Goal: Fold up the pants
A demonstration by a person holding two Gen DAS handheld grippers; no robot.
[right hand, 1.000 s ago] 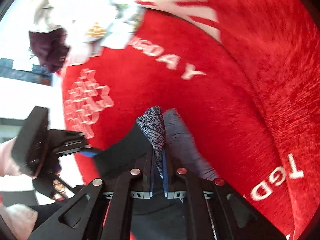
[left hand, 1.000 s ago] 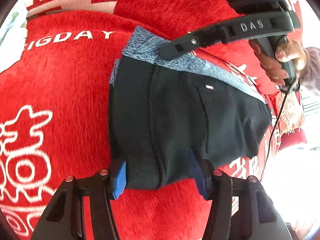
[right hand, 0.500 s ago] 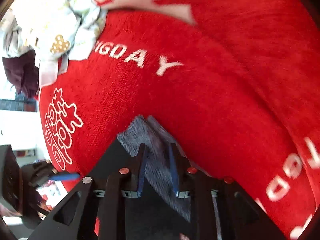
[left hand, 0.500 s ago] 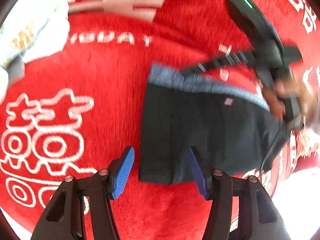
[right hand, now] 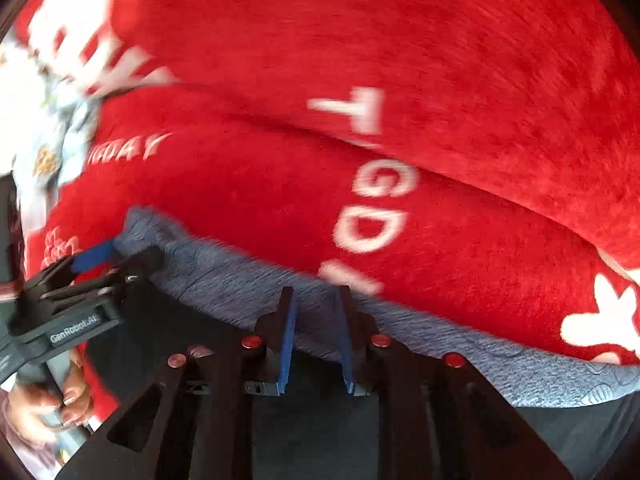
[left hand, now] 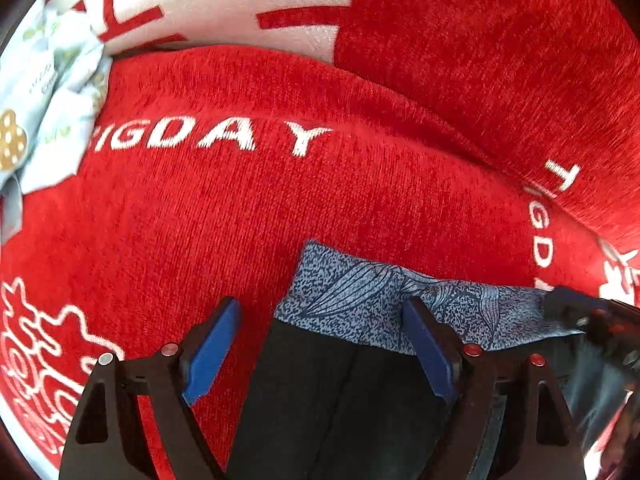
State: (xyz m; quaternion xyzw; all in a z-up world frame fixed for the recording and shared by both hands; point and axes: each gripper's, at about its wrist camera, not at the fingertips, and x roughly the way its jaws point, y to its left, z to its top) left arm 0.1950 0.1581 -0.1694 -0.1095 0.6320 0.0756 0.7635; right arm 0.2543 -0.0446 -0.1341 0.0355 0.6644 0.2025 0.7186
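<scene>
currently logged, item one: black folded pants with a speckled blue-grey patterned waistband, lying flat on the red plush blanket with white lettering. i see the waistband running just ahead of both sets of fingertips, black cloth under the fingers.

item two: left gripper, blue-padded fingers wide apart, straddling the waistband's left corner, holding nothing.

item three: right gripper, fingers apart with a narrower gap, tips over the waistband; picture blurred, contact uncertain.

item four: pale printed cloth, far left of the fingers, well apart.

handling note, my judgement: for the next fold i would pinch both layers at the waistband edge, grip evenly with both sides, and lift together so the bundle does not skew.
</scene>
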